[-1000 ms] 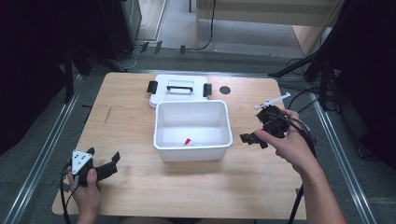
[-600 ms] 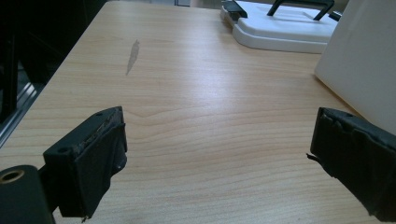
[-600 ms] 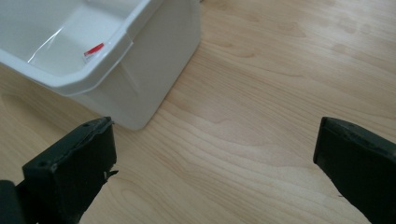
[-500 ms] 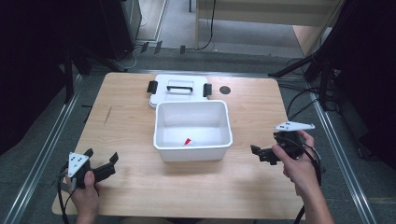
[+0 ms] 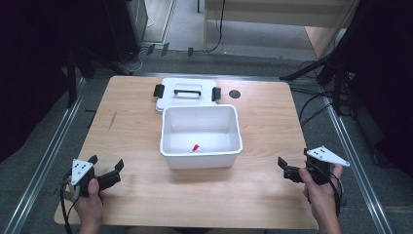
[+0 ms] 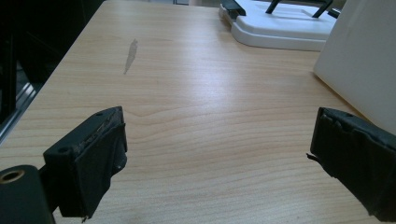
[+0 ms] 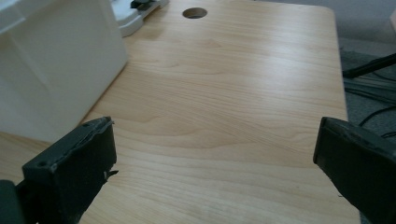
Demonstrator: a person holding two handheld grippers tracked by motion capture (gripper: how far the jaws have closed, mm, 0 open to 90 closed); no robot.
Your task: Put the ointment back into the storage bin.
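A white open bin [image 5: 168, 134] stands mid-table with a small red-and-white item [image 5: 195, 147] on its floor. Its white lid [image 5: 187, 92], with a black handle and clips, lies flat just behind it. My left gripper [image 5: 105, 164] rests low at the near left of the table, open, nothing between its jaws. In the left gripper view its jaws [image 6: 219, 154] spread wide over bare wood, with the bin wall [image 6: 364, 60] at the right. My right gripper [image 5: 294, 162] sits open at the near right, empty. Its own view [image 7: 215, 158] has the bin wall [image 7: 56, 60] at the left.
The wooden table [image 5: 272, 117] has a round cable hole [image 5: 235, 93] at the back right of the lid and a pale scuff [image 5: 112, 120] on its left side. Metal rails run along both sides. Cables and a stand's legs lie on the floor at the right.
My right gripper has drawn back from beside the bin's right rim to the near right edge of the table. The left gripper has hardly moved.
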